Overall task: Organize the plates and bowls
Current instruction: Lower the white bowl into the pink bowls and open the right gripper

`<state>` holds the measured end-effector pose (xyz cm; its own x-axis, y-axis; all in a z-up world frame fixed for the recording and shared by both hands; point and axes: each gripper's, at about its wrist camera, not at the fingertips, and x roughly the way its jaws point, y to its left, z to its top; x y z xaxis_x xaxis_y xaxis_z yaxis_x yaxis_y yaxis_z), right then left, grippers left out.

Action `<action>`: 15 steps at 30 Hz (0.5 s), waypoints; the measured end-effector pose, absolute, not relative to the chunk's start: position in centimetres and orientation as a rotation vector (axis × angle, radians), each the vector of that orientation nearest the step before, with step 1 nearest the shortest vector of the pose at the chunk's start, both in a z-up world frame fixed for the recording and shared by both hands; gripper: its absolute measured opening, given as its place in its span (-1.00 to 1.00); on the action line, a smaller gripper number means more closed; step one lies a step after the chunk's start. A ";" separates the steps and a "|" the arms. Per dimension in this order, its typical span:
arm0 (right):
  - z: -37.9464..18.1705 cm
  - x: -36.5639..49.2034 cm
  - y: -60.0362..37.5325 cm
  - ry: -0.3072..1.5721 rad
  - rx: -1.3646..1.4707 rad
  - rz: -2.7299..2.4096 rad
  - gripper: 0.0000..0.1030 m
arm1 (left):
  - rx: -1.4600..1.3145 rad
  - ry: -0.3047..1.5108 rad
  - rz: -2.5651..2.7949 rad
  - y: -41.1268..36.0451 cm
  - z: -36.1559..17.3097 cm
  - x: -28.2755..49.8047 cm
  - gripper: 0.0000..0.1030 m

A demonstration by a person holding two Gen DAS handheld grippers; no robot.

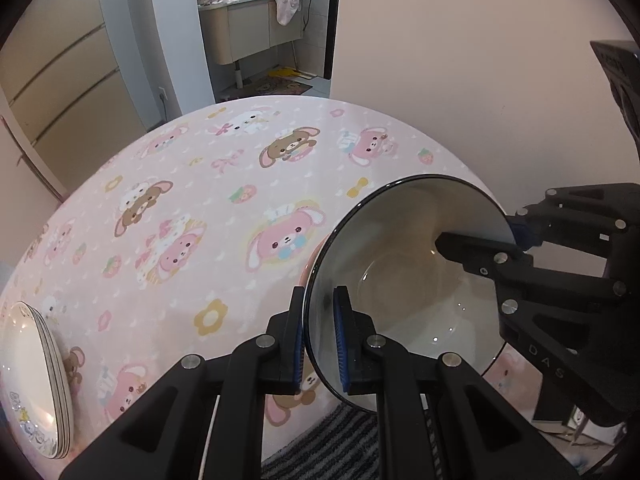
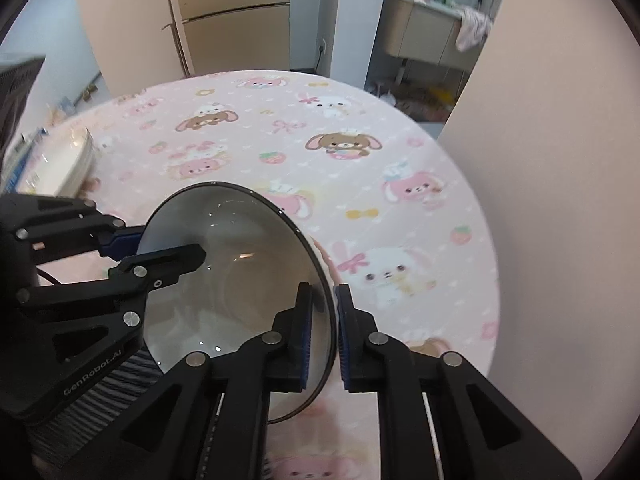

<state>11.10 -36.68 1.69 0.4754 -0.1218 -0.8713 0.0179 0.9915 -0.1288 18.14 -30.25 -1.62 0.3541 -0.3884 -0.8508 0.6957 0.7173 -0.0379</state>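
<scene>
Left gripper: the left gripper (image 1: 320, 340) is clamping the near left rim of the bowl (image 1: 404, 292), one blue pad inside the wall and the other outside, jaws nearly closed with only the thin wall between them. In the right wrist view the left gripper (image 2: 160, 246) is reaching in from the left, one finger lying inside the bowl (image 2: 236, 280).

Right gripper: the right gripper (image 2: 334, 340) is pinching the opposite rim the same way, one finger inside and one outside, jaws almost together on the wall. In the left wrist view the right gripper (image 1: 484, 240) is coming in from the right edge.

Bowl: a white bowl with a thin dark rim and a pink outside, tilting with its opening facing the cameras, and sitting over the near edge of the table (image 1: 240, 160). Whether its base is touching the tabletop I cannot tell.

Plates: a stack of white plates (image 1: 36, 376) with printed decoration is sitting on the table's left edge, well apart from the bowl; the plates (image 2: 64, 164) are showing blurred in the right wrist view.

Table: a round table (image 2: 360, 120) is wearing a pink cloth printed with cartoon bears, rabbits, bows and strawberries.

Floor: a grey striped rug (image 1: 328, 448) is lying below the table's near edge.

Background: a doorway is opening onto a vanity cabinet (image 1: 248, 32) with a pink towel (image 1: 288, 0) draped over it.
</scene>
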 end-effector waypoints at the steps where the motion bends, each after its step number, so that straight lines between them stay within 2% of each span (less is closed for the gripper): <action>1: 1.5 11.2 -36.8 1.077 -0.104 -0.085 -0.77 | 0.364 0.975 -0.720 -30.3 -1.6 18.1 -0.72; 15: 0.7 11.2 -38.2 1.099 -0.062 -0.059 -0.77 | 0.341 0.965 -0.713 -30.1 -1.8 18.2 -0.72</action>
<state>11.23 -38.16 0.70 0.4535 -0.0780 -0.8878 0.0168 0.9967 -0.0789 18.24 -30.07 -1.76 0.3692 -0.3975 -0.8400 0.6861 0.7262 -0.0421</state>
